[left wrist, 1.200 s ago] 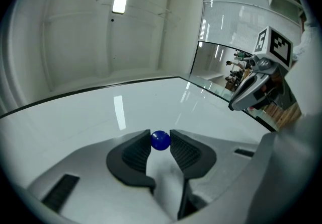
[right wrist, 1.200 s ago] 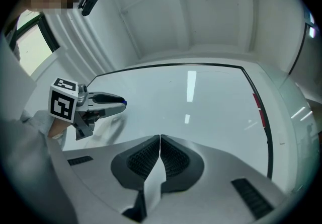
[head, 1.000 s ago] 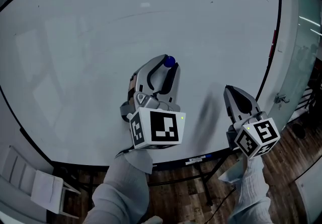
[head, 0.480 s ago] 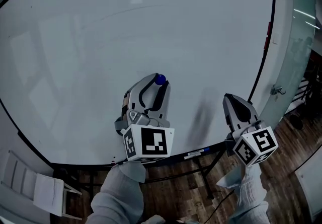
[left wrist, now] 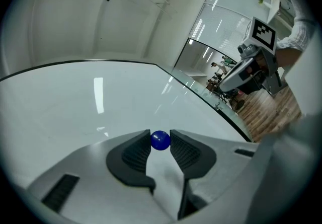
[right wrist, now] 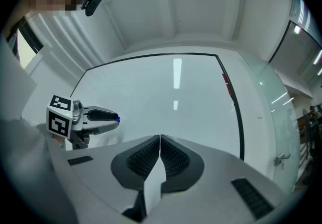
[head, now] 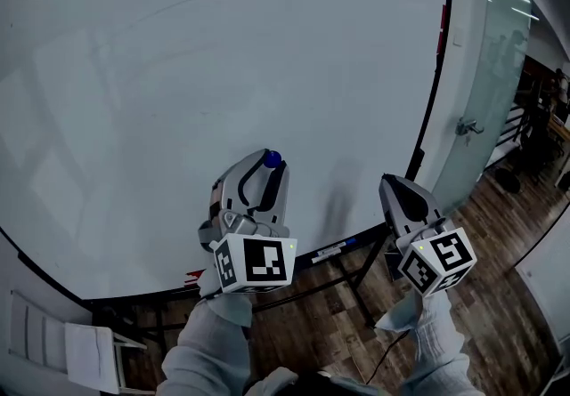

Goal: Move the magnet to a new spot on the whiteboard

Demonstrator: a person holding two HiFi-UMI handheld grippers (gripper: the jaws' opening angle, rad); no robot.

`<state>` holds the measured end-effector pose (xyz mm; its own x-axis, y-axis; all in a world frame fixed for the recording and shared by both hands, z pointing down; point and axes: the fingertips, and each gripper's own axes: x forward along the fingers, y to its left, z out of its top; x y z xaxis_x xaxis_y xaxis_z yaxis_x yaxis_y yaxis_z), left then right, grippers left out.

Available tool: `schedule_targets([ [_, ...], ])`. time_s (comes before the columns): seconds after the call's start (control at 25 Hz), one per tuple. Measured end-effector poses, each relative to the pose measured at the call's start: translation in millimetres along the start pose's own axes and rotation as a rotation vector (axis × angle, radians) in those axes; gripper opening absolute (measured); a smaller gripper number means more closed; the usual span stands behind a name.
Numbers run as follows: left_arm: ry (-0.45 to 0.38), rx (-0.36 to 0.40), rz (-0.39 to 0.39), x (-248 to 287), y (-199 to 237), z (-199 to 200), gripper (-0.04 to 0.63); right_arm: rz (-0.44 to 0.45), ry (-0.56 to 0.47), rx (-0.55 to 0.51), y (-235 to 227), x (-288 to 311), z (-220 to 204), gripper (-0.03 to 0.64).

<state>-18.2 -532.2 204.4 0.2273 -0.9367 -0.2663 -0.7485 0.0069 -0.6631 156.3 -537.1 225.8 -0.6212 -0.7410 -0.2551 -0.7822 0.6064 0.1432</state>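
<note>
Two pale sleeves (head: 218, 341) reach forward, each hand carrying a gripper. The left gripper (head: 270, 163) has its jaws clamped on the small blue magnet (left wrist: 160, 140), which is pinched right at the tips of the ribbed pads. The right gripper (right wrist: 160, 140), off to the side and apart from it, has its jaws pressed together with nothing between them. The magnet sits up against the lower part of the whiteboard (head: 178, 74); I can't tell whether it touches the surface. Past the board's black edge stand a glass wall (head: 485, 47) and wooden floor (head: 499, 234).
</note>
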Motion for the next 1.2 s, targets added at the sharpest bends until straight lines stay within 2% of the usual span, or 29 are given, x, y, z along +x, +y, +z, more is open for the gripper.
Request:
schedule_targets([
  [0.4,0.023,0.018,-0.104,15.3,-55.0,-10.2,0.121,-0.045,0.07,0.044,-6.8,-27.4,-41.8,0.028],
  [0.84,0.036,0.065,-0.186,51.4,-108.3,-8.2,0.123,-0.103,0.113,0.061,-30.0,-46.9,-60.6,0.028],
  [1.2,0.083,0.096,-0.24,78.4,-147.6,-16.4,0.123,-0.151,0.143,0.079,-50.1,-62.7,-73.6,0.028],
])
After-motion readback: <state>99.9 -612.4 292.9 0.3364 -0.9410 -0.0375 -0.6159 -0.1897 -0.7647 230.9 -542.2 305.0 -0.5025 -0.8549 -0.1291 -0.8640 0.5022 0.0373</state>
